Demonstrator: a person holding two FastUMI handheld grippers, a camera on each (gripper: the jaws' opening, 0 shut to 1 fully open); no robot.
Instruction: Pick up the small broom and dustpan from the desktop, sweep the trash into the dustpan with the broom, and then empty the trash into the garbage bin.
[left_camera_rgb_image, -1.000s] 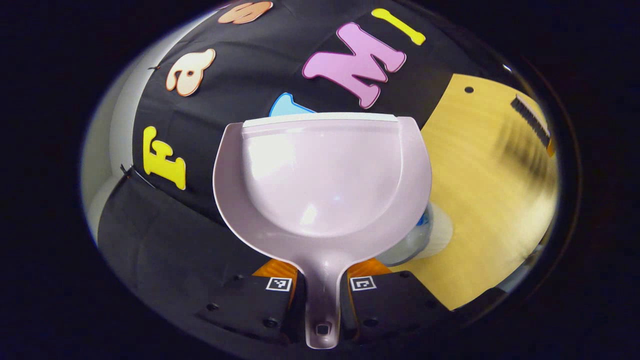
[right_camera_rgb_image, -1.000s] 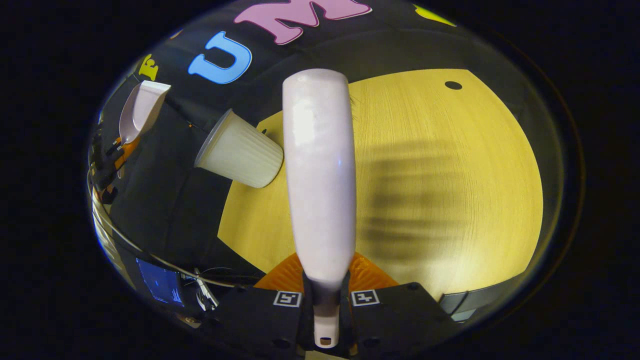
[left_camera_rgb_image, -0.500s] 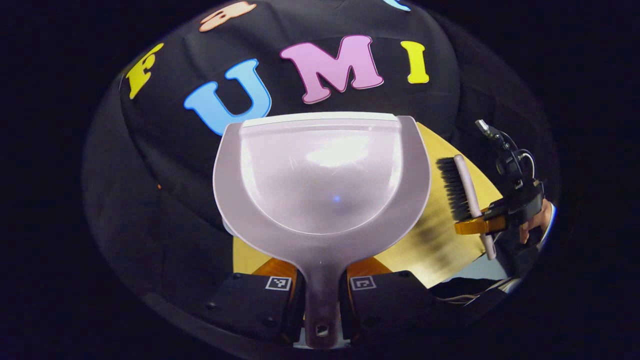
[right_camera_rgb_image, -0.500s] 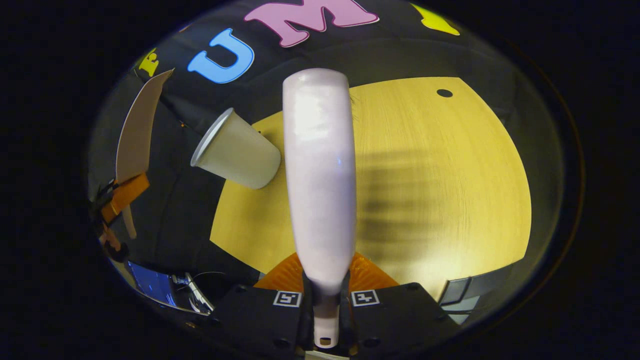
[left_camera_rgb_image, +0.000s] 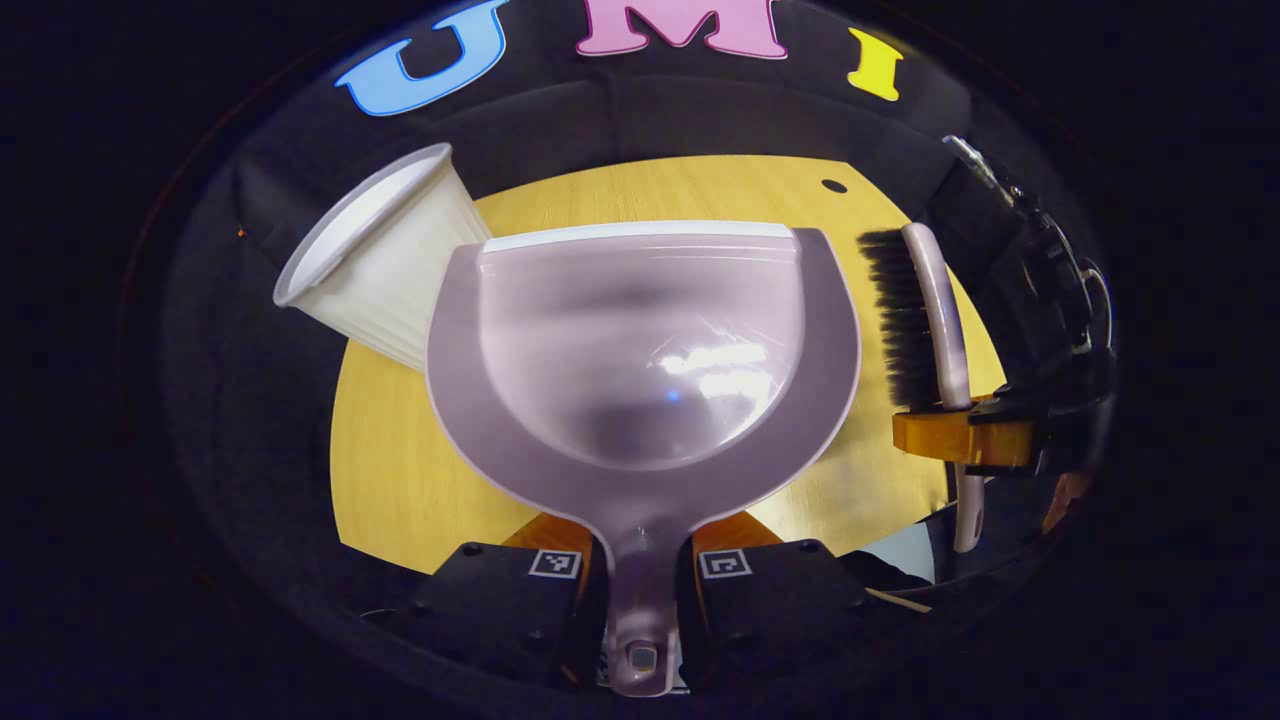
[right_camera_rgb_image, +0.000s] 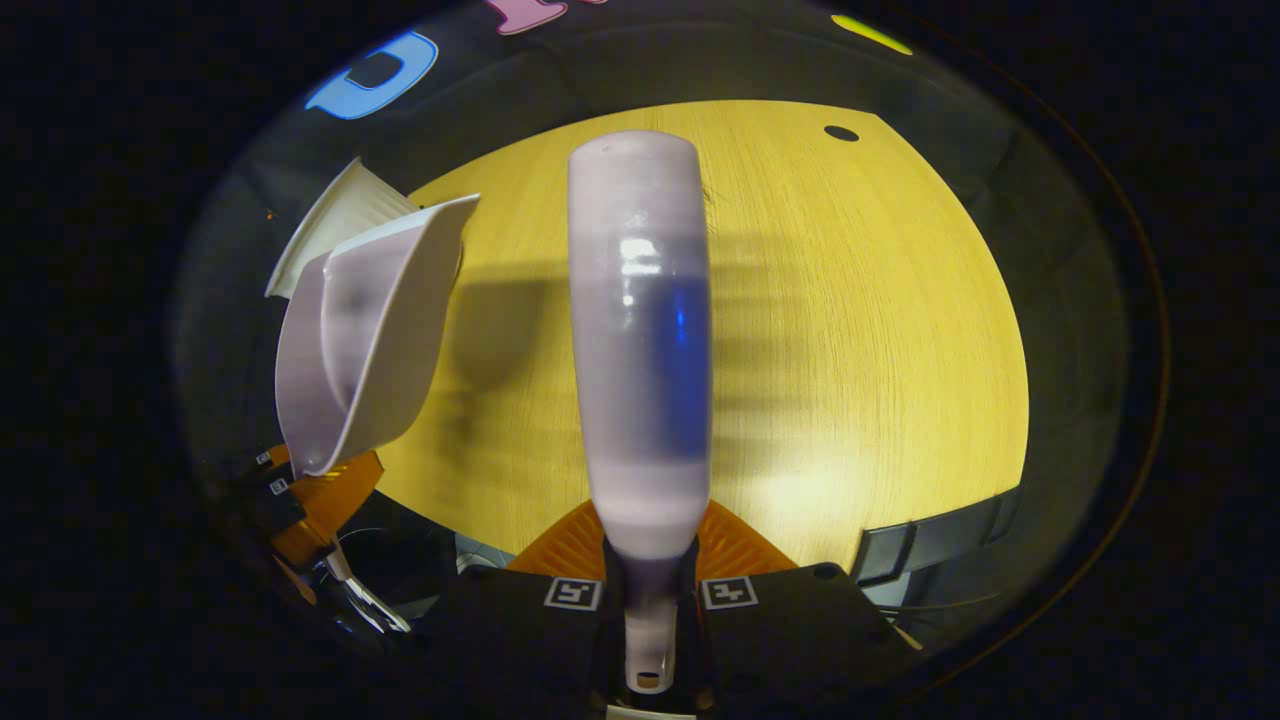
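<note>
The left gripper (left_camera_rgb_image: 640, 580) pinches the dustpan (left_camera_rgb_image: 640, 340) by its handle, above the table (left_camera_rgb_image: 400, 490). The bin (left_camera_rgb_image: 375, 255) sits just behind the pan's left side. The right gripper (right_camera_rgb_image: 648, 600) squeezes the broom (right_camera_rgb_image: 640, 340), just right of the pan.

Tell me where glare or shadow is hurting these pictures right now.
Left gripper view: bright glare patches on the dustpan bowl. Right gripper view: the broom back carries a highlight and a blue reflection, and striped shadows fall across the desktop.
</note>
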